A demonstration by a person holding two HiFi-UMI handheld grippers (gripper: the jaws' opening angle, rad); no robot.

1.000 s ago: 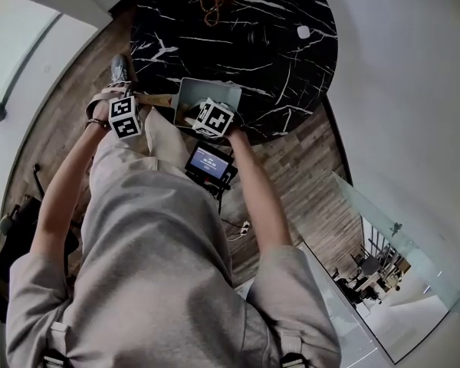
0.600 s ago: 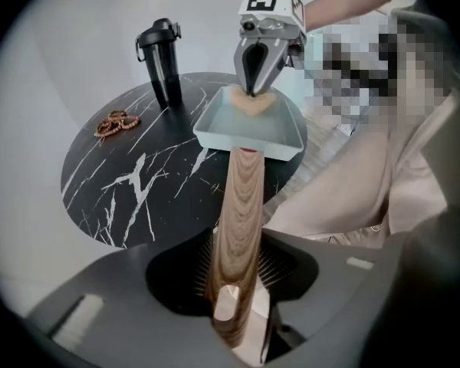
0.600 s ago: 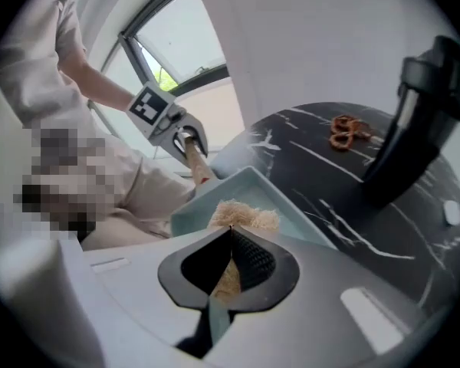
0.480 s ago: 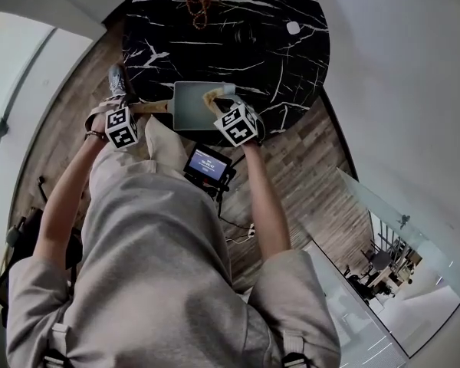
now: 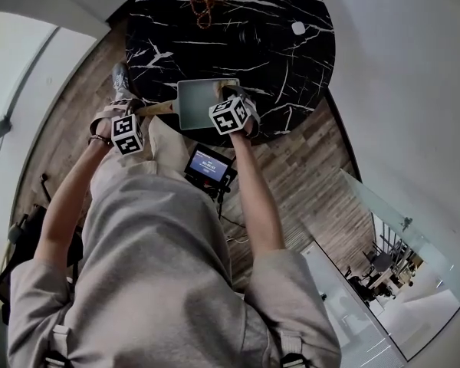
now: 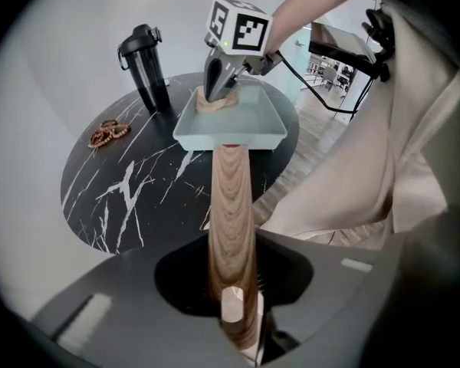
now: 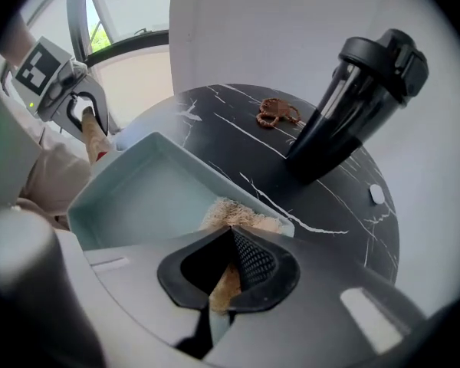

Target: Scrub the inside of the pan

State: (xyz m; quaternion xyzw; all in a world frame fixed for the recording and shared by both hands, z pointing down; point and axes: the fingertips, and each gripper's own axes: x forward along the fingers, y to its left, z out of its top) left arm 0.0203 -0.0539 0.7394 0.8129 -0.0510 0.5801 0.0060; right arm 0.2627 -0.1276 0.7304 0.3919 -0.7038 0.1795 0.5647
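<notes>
A pale blue square pan (image 5: 195, 104) with a wooden handle (image 6: 231, 205) sits at the near edge of the black marble table (image 5: 291, 67). The handle runs between the jaws of my left gripper (image 6: 234, 301), which are closing and press on it. My right gripper (image 7: 228, 240) is shut on a tan fibrous scrub pad (image 7: 241, 213). It holds the pad down in the pan's far right corner, against the wall. From the left gripper view the right gripper (image 6: 215, 90) stands tilted over the pad (image 6: 218, 104) inside the pan (image 6: 238, 121).
A tall black bottle (image 7: 353, 106) stands on the table just beyond the pan. A brown bead bracelet (image 7: 276, 113) and a small white disc (image 7: 376, 195) lie farther out. A small screen device (image 5: 208, 165) sits below the table edge by the person's legs.
The right gripper with the scrub pad swung out to the pan's right side, then back toward the far right corner. The pan and left gripper shifted slightly.
</notes>
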